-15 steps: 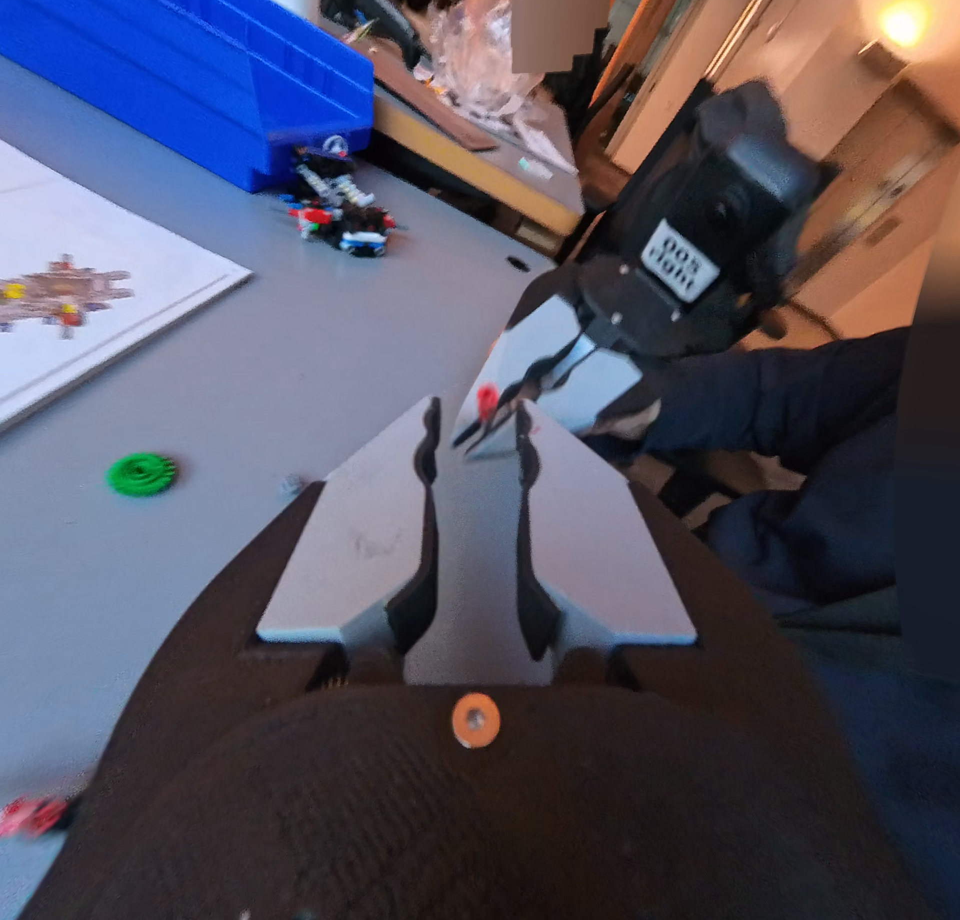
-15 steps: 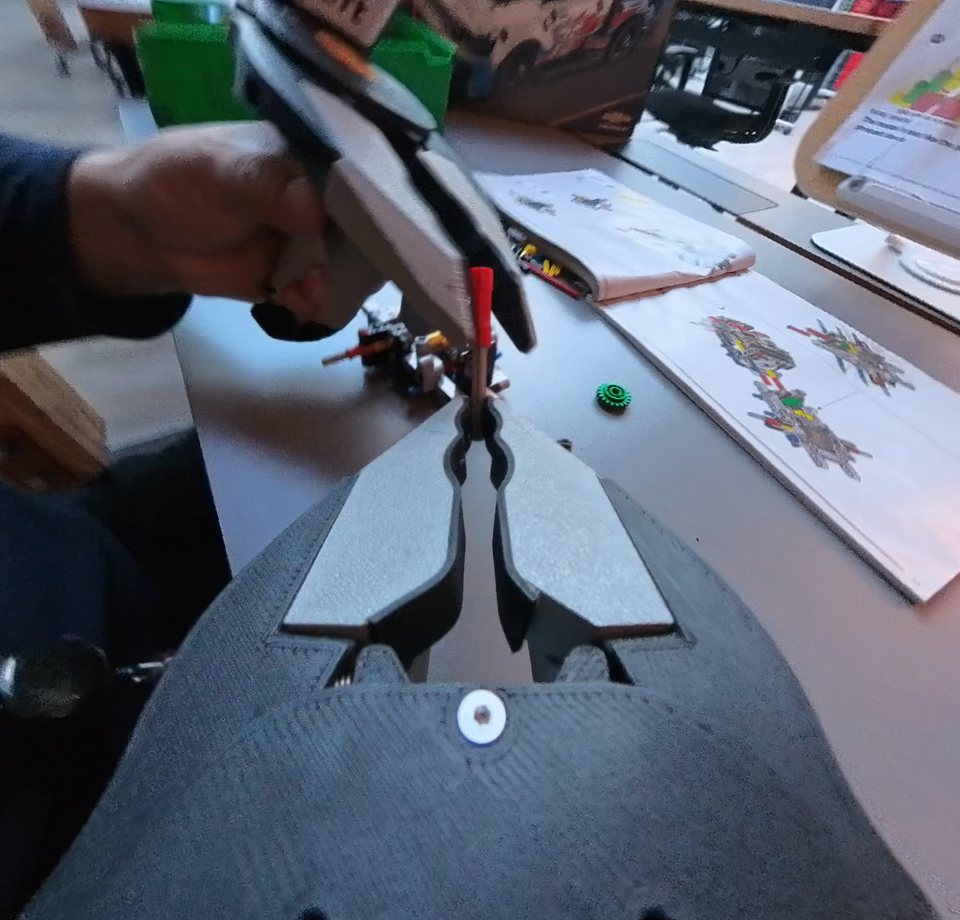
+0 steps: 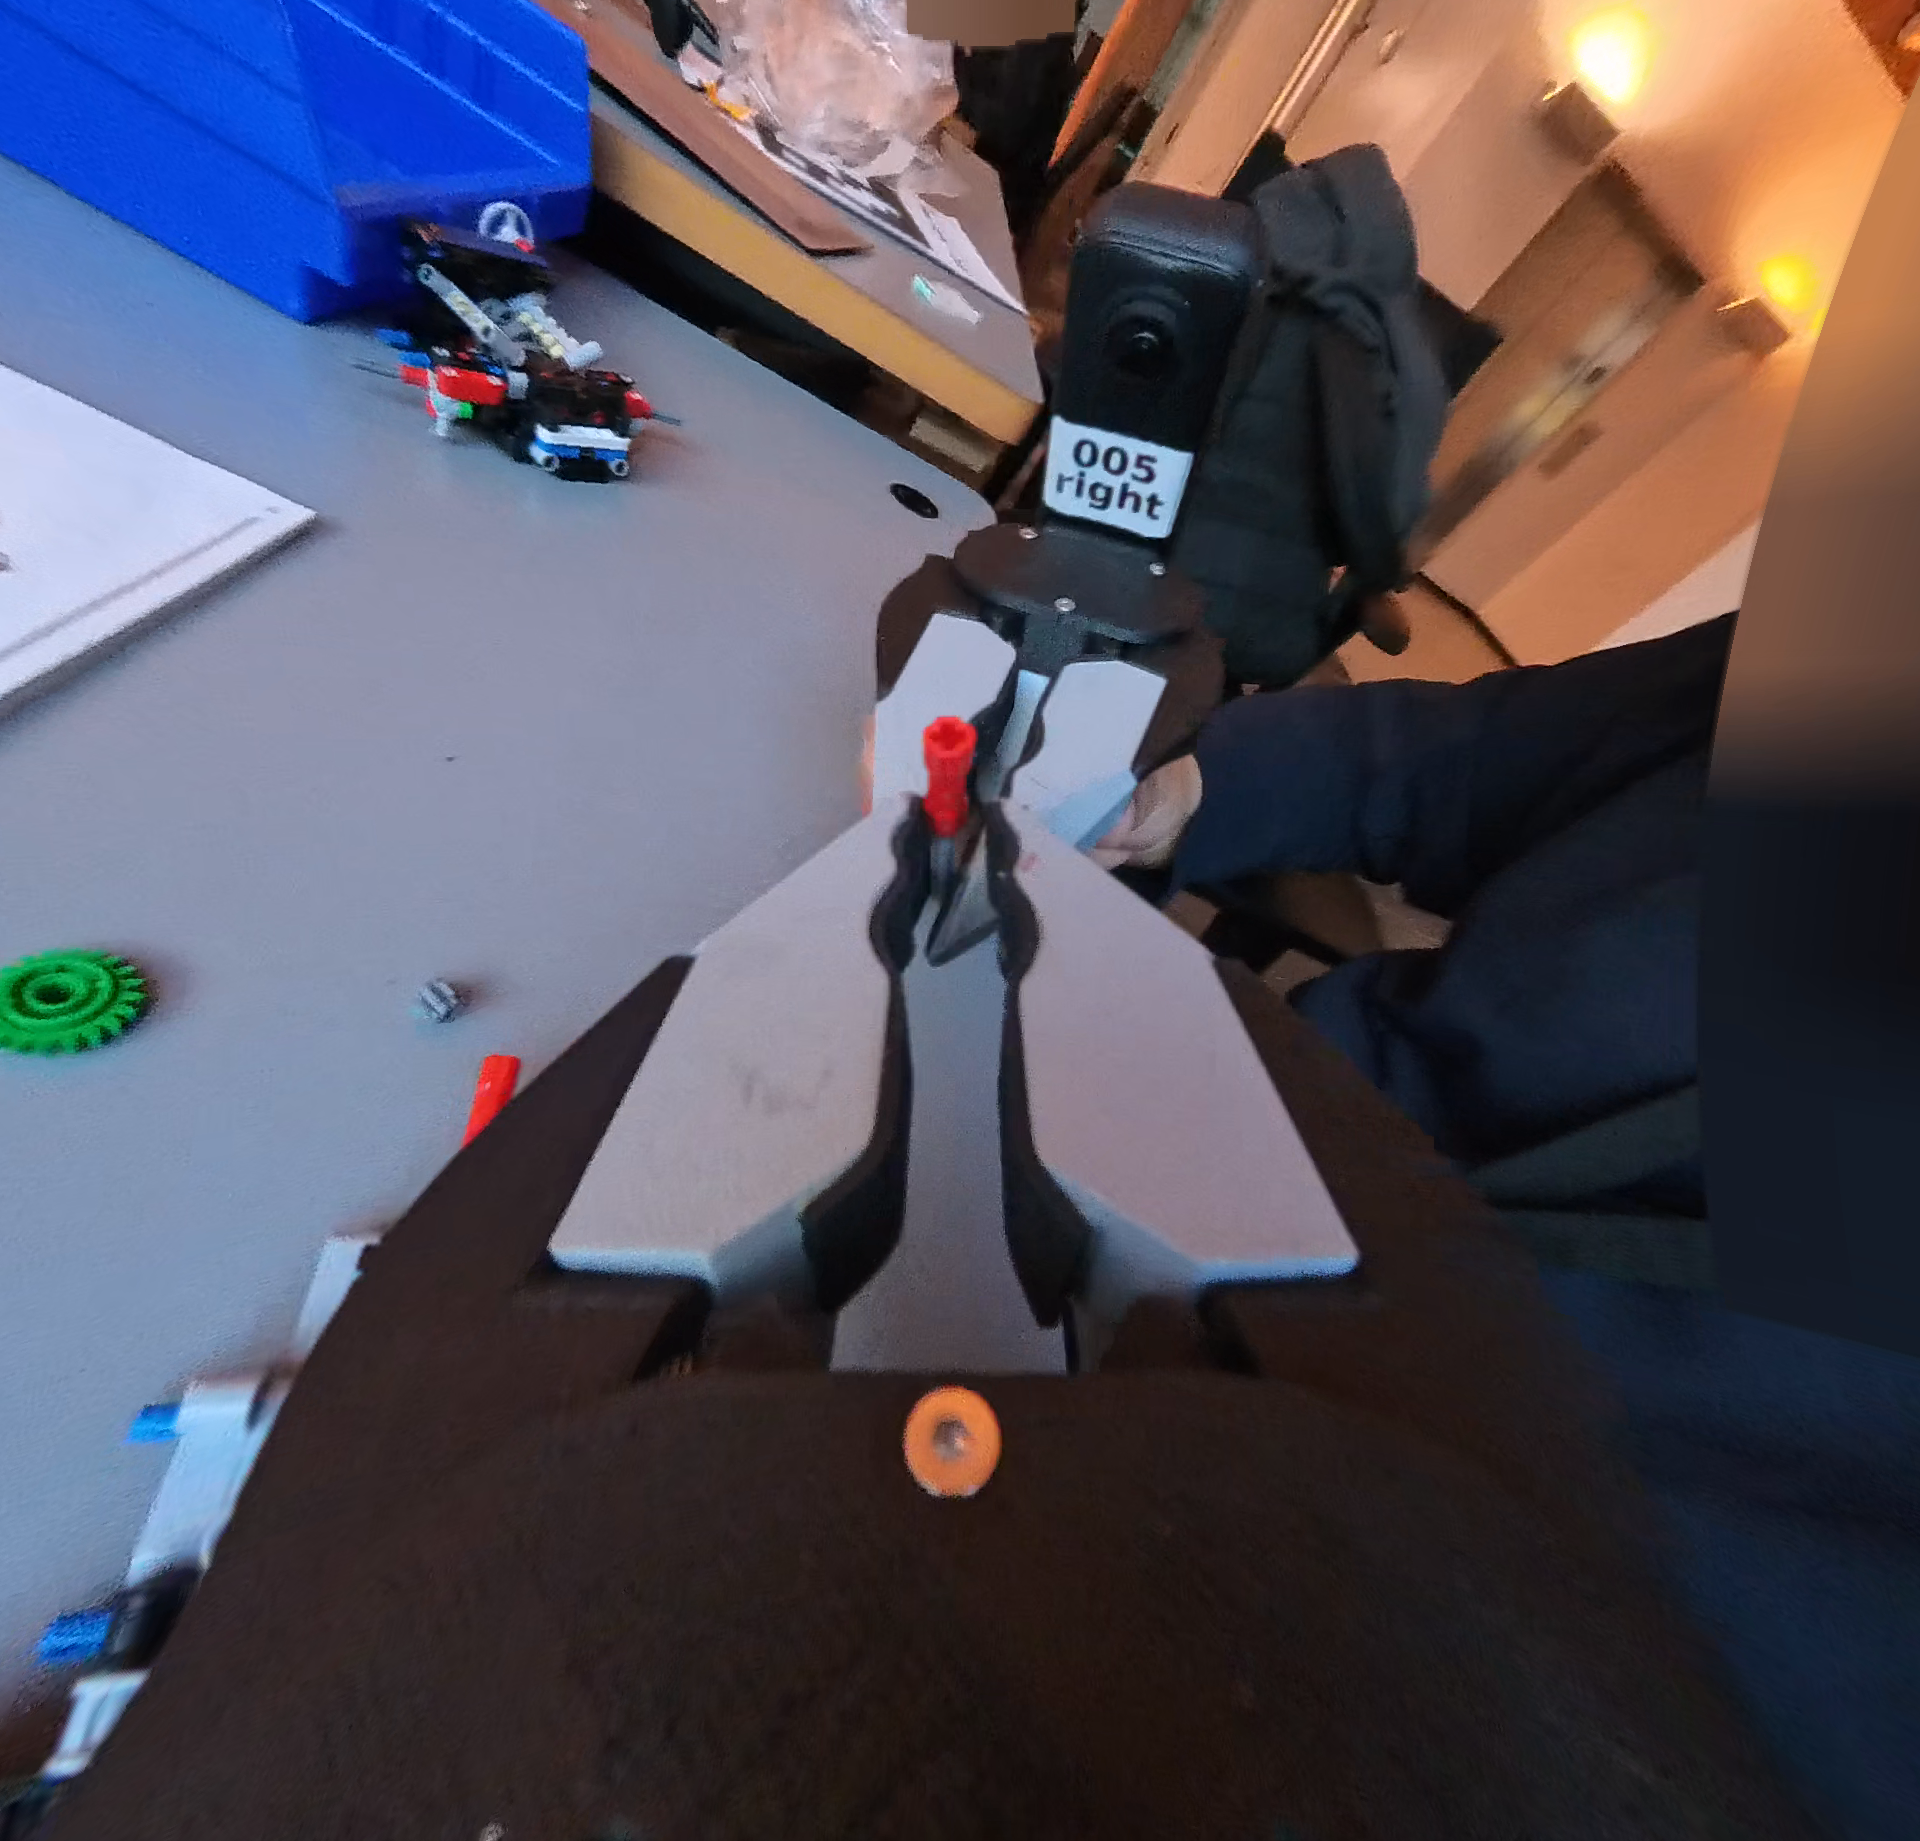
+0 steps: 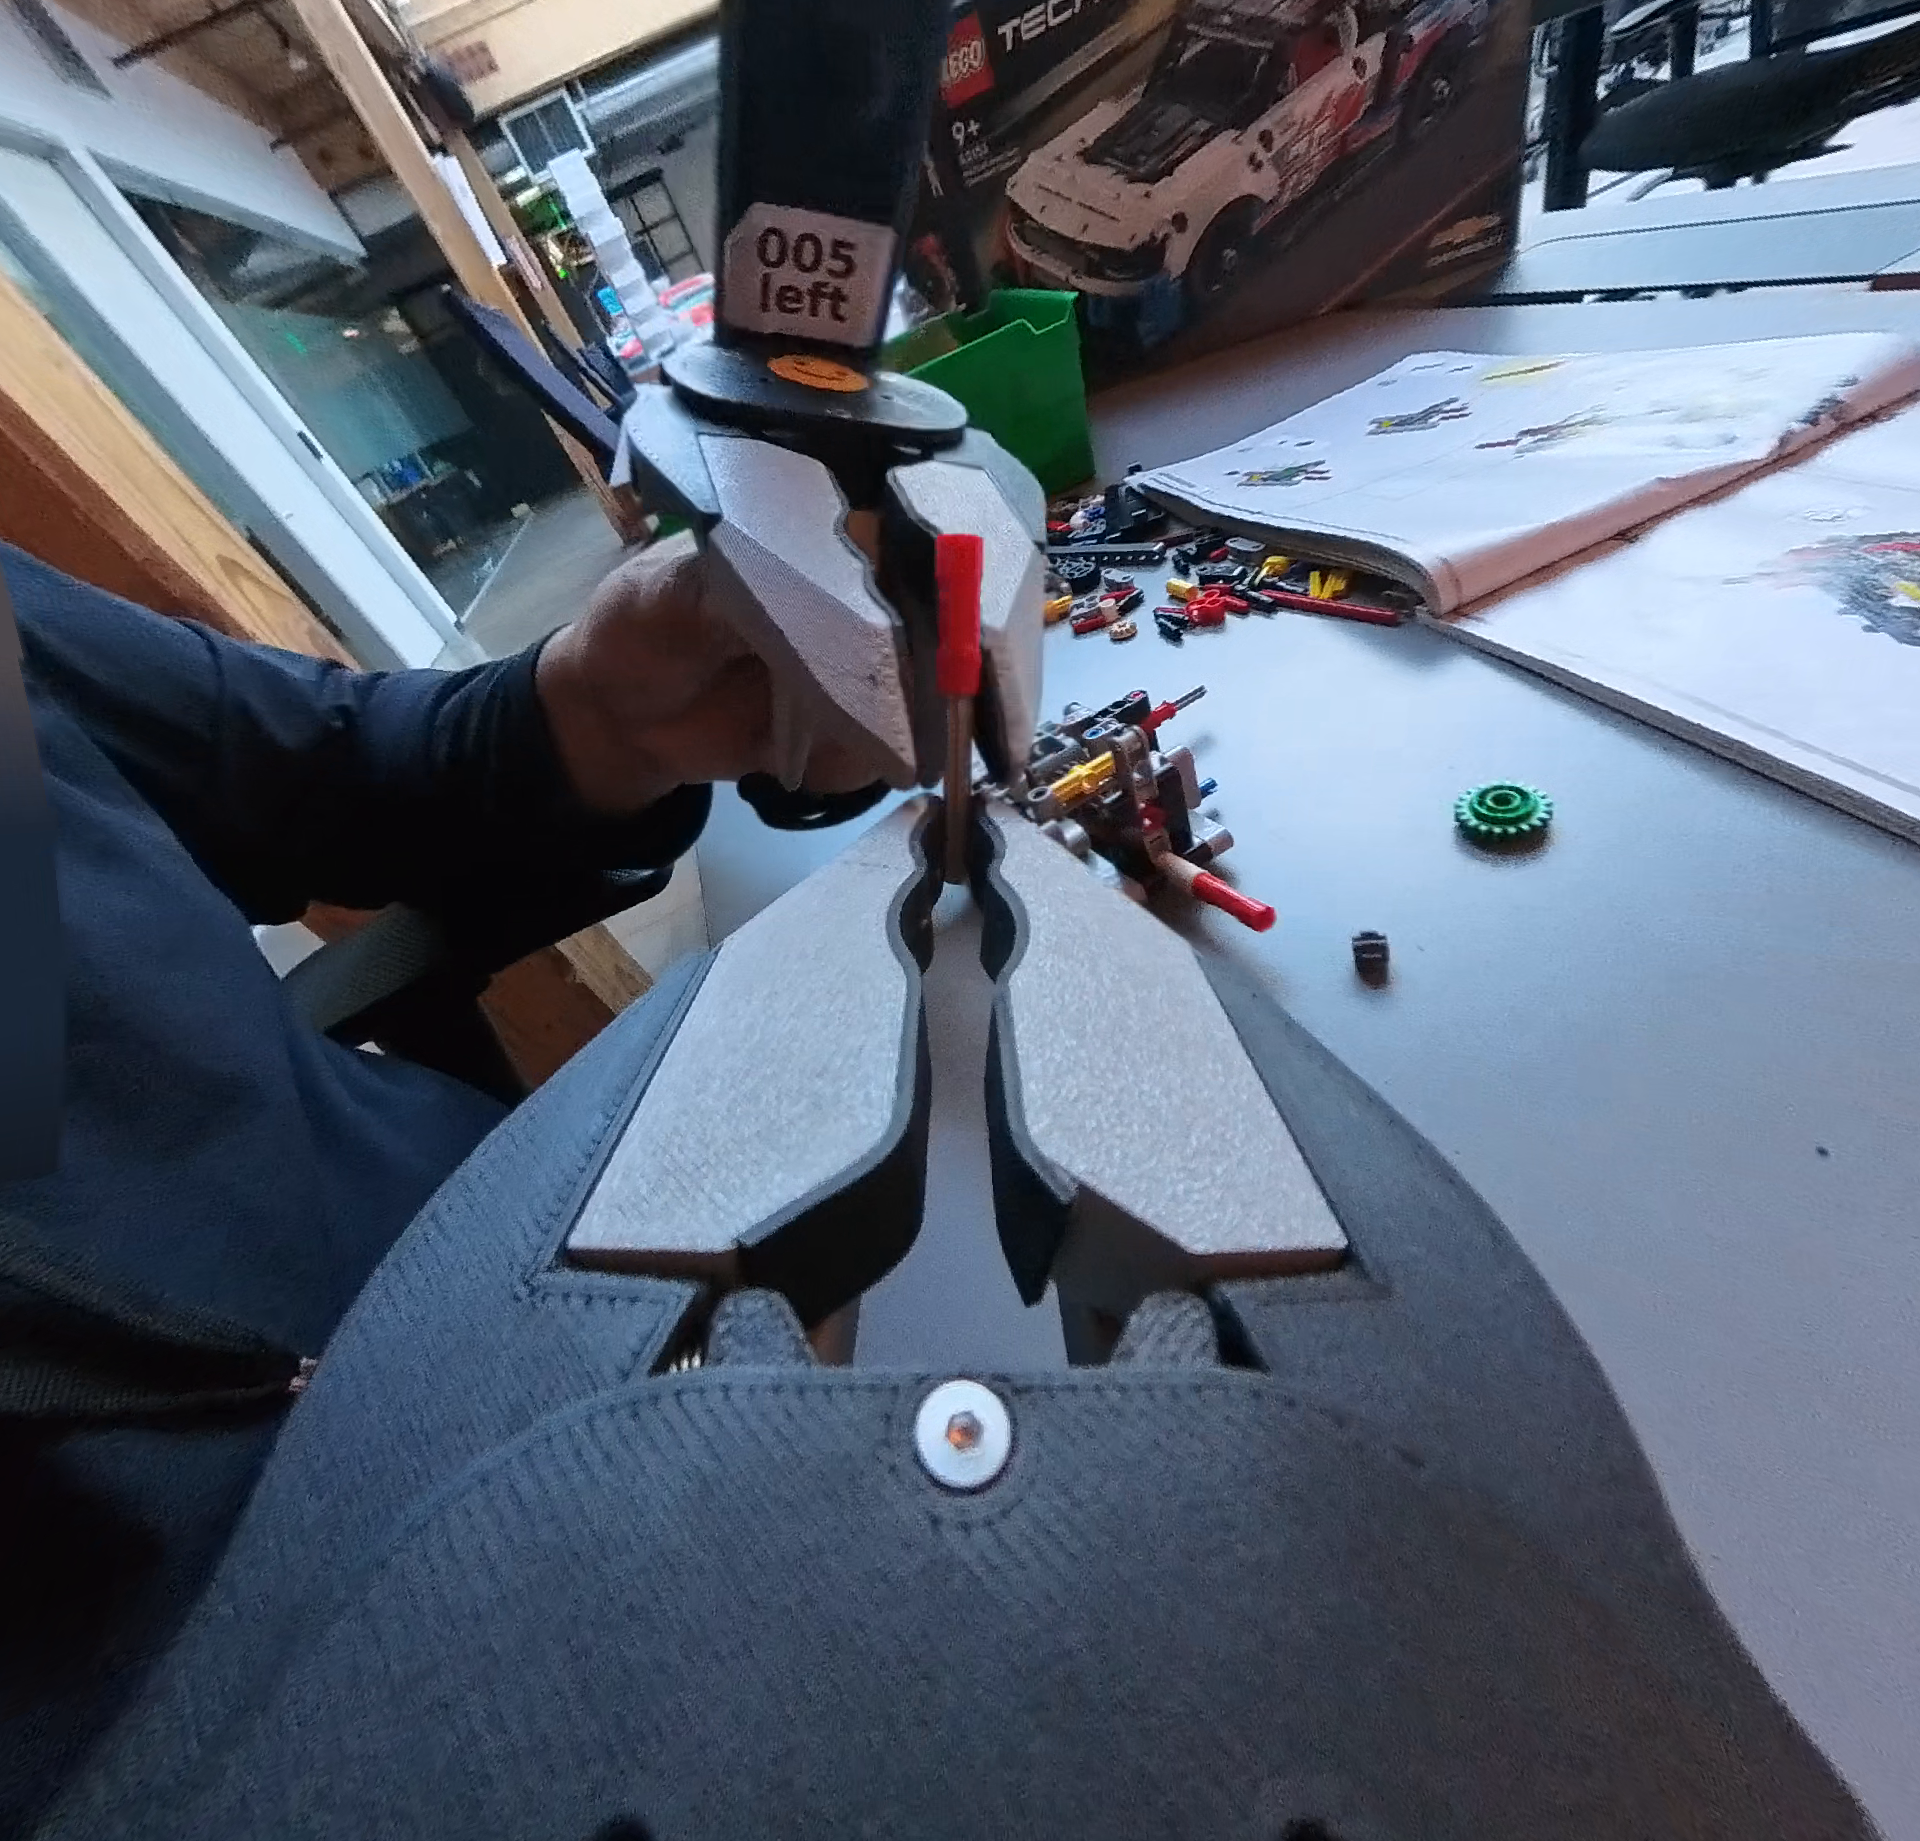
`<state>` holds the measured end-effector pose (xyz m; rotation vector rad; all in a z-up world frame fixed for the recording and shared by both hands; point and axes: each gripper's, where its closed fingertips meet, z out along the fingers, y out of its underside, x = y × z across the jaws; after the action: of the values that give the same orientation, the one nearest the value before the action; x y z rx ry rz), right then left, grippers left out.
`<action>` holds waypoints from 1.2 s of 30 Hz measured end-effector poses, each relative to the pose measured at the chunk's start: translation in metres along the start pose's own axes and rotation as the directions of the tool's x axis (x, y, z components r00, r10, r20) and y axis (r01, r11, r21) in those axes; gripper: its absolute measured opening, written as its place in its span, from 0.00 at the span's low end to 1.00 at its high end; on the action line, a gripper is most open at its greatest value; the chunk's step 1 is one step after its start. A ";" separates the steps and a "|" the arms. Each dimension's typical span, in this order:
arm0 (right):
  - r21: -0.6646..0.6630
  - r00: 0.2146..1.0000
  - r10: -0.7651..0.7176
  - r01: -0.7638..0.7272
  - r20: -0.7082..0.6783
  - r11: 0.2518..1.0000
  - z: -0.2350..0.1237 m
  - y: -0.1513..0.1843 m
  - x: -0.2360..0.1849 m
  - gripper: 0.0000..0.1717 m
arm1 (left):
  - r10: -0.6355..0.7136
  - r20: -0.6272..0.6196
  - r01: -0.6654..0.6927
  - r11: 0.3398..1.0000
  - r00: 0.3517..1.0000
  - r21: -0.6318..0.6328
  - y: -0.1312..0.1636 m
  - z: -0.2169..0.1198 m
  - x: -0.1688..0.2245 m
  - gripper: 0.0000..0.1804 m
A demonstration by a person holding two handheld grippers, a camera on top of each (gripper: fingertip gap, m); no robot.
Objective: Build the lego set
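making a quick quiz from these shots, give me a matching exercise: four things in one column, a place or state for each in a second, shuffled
Things
1. red sleeve
2. tan axle
3. green gear
4. blue bin

Places or states
A. lying flat on the grey table
B. pinched at the right gripper tips
C. standing at the table's far end
D. between the left gripper fingers

Pairs: 1-D, 2-B, 3-A, 4-C

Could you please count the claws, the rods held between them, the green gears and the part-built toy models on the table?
Claws: 2, left claw and right claw
Red-capped rod: 1
Green gear: 1
Part-built models: 2
Total: 6
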<state>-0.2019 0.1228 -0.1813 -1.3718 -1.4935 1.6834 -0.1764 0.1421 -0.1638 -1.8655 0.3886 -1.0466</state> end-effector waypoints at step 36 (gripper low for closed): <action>0.145 0.959 0.282 -0.281 0.014 0.949 0.006 -0.038 0.047 0.00 | 0.179 0.355 -0.182 0.983 0.917 -0.027 0.004 -0.006 -0.052 0.00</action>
<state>-0.2335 0.1712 -0.1634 -1.5664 -1.1864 1.9150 -0.2105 0.1697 -0.1919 -1.9250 0.3332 -0.5676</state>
